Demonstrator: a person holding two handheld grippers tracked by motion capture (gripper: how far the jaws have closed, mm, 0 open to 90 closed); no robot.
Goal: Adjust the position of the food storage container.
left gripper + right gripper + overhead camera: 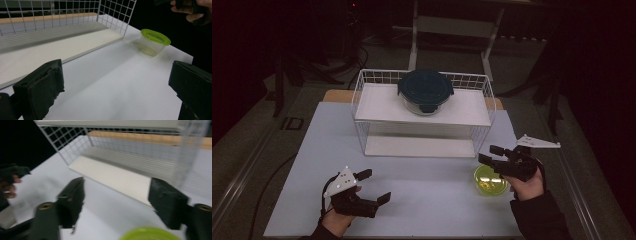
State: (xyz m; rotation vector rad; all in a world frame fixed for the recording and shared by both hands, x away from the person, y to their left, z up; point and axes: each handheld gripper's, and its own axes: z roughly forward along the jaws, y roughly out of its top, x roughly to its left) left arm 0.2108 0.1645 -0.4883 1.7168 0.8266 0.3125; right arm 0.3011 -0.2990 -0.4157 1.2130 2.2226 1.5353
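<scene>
Near the table's (412, 170) right edge sits a green-lidded tub (490, 180); the right gripper (488, 154) hovers spread just above it. The left gripper (374, 185), near the front edge, is spread too.

A two-tier wire rack (362, 107) stands at the back of the table (422, 187), a lidded bowl (425, 91) on its upper shelf. A small lidded container (488, 181) sits before the rack's right end, beneath the right claw (492, 154); the left claw (374, 186) hovers front left.

Room's pretty dim, dark around the edges; only the white table (412, 175) catches light from above. Right gripper view is motion-blurred (green lid (146, 233) at bottom especially smeared).
</scene>
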